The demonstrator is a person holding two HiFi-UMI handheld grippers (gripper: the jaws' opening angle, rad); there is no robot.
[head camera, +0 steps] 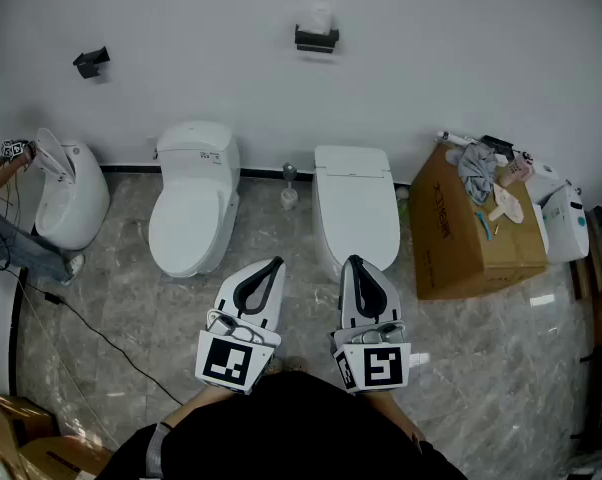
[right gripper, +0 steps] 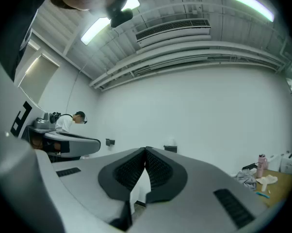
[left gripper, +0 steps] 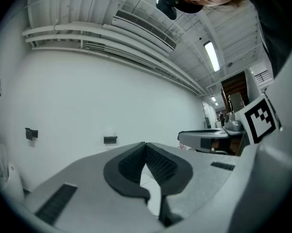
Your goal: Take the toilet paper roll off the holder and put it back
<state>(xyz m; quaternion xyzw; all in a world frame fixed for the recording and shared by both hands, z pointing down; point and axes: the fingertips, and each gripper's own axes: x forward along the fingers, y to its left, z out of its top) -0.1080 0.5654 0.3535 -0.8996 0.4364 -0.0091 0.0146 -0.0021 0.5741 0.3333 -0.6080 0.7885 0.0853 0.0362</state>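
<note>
Shut and empty, left tongs (head camera: 272,264) and right tongs (head camera: 353,261) hover side by side at six o'clock; roll (head camera: 321,16) sits on holder (head camera: 316,38) at twelve o'clock.

We look down on a grey marbled floor (head camera: 131,308) that fills the lower half of the frame and meets the white wall at a dark skirting. Three white toilets stand on it in a row along that wall: the far-left toilet (head camera: 76,198), the centre-left toilet (head camera: 191,218) and the centre-right toilet (head camera: 356,208). Between the last two we see a small white object (head camera: 289,193); we cannot tell what it is. A brown cardboard box (head camera: 461,243) stands at the right. A black cable (head camera: 91,333) trails across the left side, and flattened cardboard (head camera: 26,438) lies in the lower left corner.
</note>
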